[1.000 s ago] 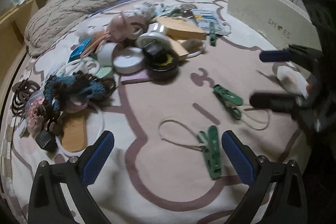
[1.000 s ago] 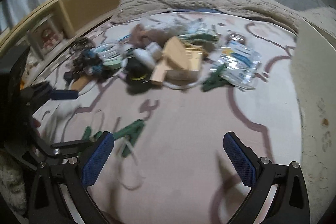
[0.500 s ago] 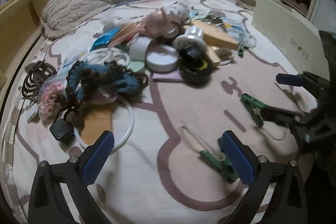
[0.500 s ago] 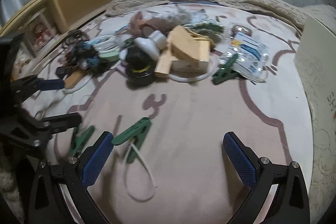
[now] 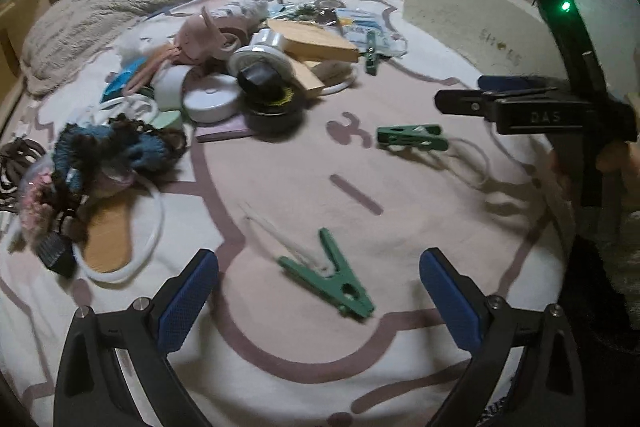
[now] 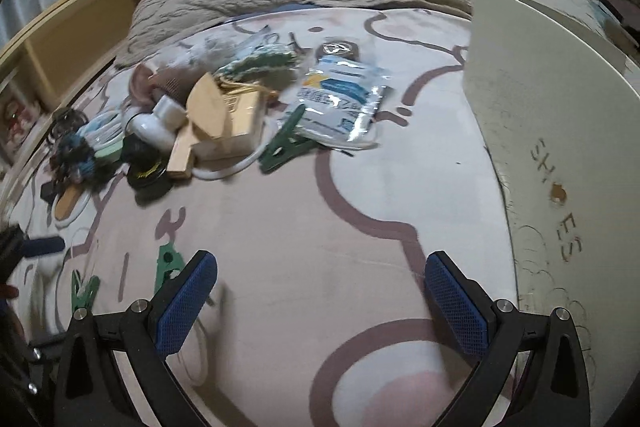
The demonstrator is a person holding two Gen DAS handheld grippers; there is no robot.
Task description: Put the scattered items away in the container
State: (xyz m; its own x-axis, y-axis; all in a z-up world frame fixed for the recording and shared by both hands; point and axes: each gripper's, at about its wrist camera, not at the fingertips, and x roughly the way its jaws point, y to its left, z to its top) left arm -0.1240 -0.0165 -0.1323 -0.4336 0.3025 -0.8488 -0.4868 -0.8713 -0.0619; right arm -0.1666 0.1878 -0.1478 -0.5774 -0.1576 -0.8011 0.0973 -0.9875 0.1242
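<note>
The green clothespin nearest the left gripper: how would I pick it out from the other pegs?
On the pink-patterned bedspread, it lies apart from the clutter pile, just ahead of the open left gripper. This green clothespin is splayed in a V with a white string attached.

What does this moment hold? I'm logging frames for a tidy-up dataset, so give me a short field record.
surface: bed cover with a brown line pattern
left gripper: open, empty
right gripper: open, empty
nearest item: green clip with a white cord, between the left fingers
second green clip: further off, near the right gripper
container: white box, at the right
pile: mixed items, far left
</note>
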